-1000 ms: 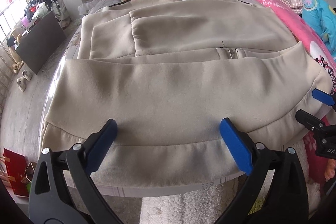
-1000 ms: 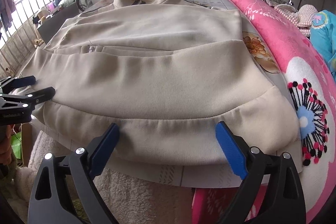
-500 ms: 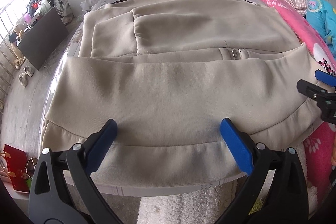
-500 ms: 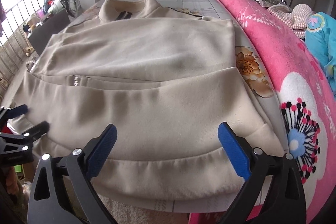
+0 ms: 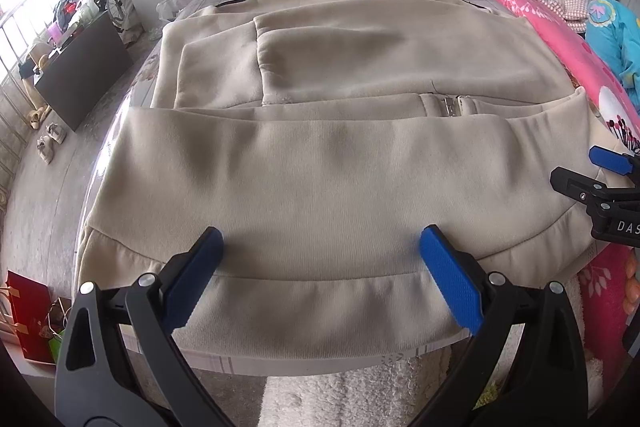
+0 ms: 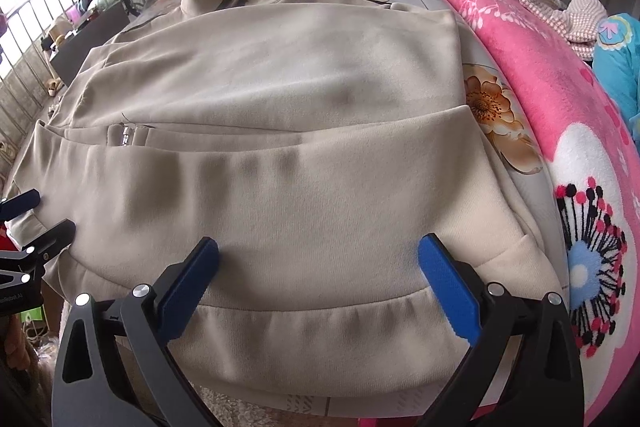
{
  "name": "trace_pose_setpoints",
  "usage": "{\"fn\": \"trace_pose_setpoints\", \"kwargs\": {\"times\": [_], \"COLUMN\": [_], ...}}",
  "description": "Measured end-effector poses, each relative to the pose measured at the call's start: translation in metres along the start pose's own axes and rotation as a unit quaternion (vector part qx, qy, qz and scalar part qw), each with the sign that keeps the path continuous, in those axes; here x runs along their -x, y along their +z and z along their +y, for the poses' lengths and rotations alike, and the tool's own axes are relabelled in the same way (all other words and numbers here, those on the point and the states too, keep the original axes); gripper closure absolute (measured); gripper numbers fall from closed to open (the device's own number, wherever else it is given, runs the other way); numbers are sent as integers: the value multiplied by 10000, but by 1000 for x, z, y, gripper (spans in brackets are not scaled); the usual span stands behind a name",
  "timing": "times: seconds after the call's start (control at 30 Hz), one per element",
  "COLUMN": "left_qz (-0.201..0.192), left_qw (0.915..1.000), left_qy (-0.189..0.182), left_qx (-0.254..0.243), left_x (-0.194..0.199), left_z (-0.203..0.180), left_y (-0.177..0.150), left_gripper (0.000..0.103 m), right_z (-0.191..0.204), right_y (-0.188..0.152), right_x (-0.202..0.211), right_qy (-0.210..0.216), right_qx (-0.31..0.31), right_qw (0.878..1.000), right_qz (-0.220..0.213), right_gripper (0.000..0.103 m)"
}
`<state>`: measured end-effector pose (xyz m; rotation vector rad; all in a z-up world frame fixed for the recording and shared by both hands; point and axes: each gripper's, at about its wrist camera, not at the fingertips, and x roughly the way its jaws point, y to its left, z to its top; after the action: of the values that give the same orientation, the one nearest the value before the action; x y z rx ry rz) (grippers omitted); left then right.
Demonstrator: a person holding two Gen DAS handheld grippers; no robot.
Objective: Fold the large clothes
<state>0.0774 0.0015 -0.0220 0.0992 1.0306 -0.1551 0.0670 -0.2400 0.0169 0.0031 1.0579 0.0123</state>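
Note:
A large beige zip jacket (image 5: pixel 320 155) lies flat on the table, collar at the far end, sleeves folded across the body and the hem end folded up toward me. It also shows in the right wrist view (image 6: pixel 288 155). My left gripper (image 5: pixel 320 255) is open and empty, hovering over the near hem band on the left half. My right gripper (image 6: pixel 318 259) is open and empty over the hem band on the right half. Each gripper shows at the edge of the other's view, the right one (image 5: pixel 600 171) and the left one (image 6: pixel 36 215).
A pink flowered blanket (image 6: pixel 560 99) runs along the right side with blue clothing (image 5: pixel 616 35) on it. The floral tablecloth (image 6: pixel 486 103) shows beside the jacket. A white fluffy rug (image 5: pixel 344 399) lies below the near table edge. A dark board (image 5: pixel 80 75) and clutter stand at the left.
Both grippers have moved slightly forward and higher over the hem, staying open. The right gripper has shifted further in over the jacket's right side. The jacket has not moved.

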Motion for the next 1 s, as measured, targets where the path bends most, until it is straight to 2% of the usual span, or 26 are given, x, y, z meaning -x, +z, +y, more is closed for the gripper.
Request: {"fn": "trace_pose_setpoints", "kwargs": {"times": [0.23,0.37,0.43,0.5,0.57,0.63,0.73,0.8,0.87,1.0], "left_qz": [-54,-26,-272,-657,-1061,-1307,-1427,-1497,-1331,-761], "left_qw": [10000,9994,9988,9963,9924,9890,9864,9859,9882,9900], "left_qy": [-8,-110,-181,-327,-339,-452,-740,-650,-695,-1189], "left_qx": [-65,-318,-360,-452,-529,-526,-352,-357,-298,-31], "left_x": [0,3,19,40,61,71,68,53,27,-36], "left_z": [0,4,10,19,31,43,57,59,57,46], "left_y": [0,5,13,28,56,91,148,190,229,289], "left_gripper": [7,7,7,7,7,7,7,8,8,10], "right_z": [0,-1,-5,-4,-2,-1,-3,-3,-2,5], "right_y": [-5,7,16,32,53,83,129,165,201,270], "right_x": [1,-1,8,27,45,61,65,58,42,-12], "right_qy": [2,93,142,270,307,406,757,961,992,1091], "right_qx": [-14,88,42,194,429,621,640,606,625,479], "right_qw": [9999,9997,9997,9994,9973,9929,9881,9855,9852,9890], "right_qz": [-166,205,205,-116,-513,-934,-1177,-1258,-1248,-882], "right_gripper": [6,6,6,6,6,6,6,6,6,6]}}
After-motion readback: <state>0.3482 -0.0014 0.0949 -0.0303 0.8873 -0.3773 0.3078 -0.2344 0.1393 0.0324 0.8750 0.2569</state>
